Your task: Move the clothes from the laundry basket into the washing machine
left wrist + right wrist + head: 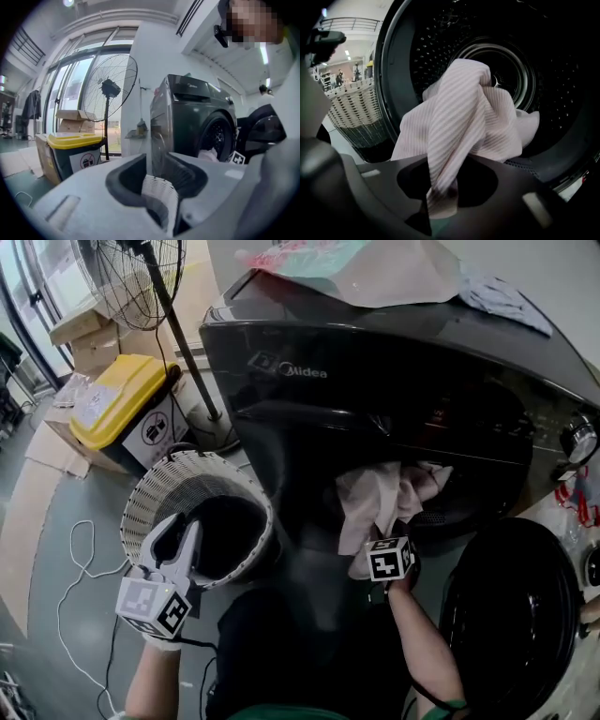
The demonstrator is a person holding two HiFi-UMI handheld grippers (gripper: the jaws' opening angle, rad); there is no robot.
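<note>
Grey floor (pixel 56 549), a standing fan (pixel 141 277) and a yellow-lidded bin (pixel 122 399) sit behind the work.

The right gripper (pixel 440 197) is clenched on a fold of pale striped cloth (pixel 464 117). Most of the cloth is bunched at the mouth of the drum (pixel 506 79), and some hangs over the lip. The left gripper (pixel 159 197) is clamped on the woven rim of the basket (pixel 159 484), which is tilted beside the washer (pixel 375 390). The basket's inside is too dark to read.

Risks, as I judge them:
- If the cloth is let go here, the hanging part may pull it back out onto the floor. It likely needs carrying deeper in first.
- A tail left over the lip could be caught by the door (pixel 511 615), which stands open at the right.
- Pulling the jaws back while fabric is snagged on them would drag the cloth out again.
- If the left grip loosens, the tilted basket could tip or roll.

Writing: "Midea" in pale letters, the logo (pixel 300 369) on the washer's top front. The bin's sticker (pixel 155 430) shows a crossed-out pictogram, and its print is too small to read.
</note>
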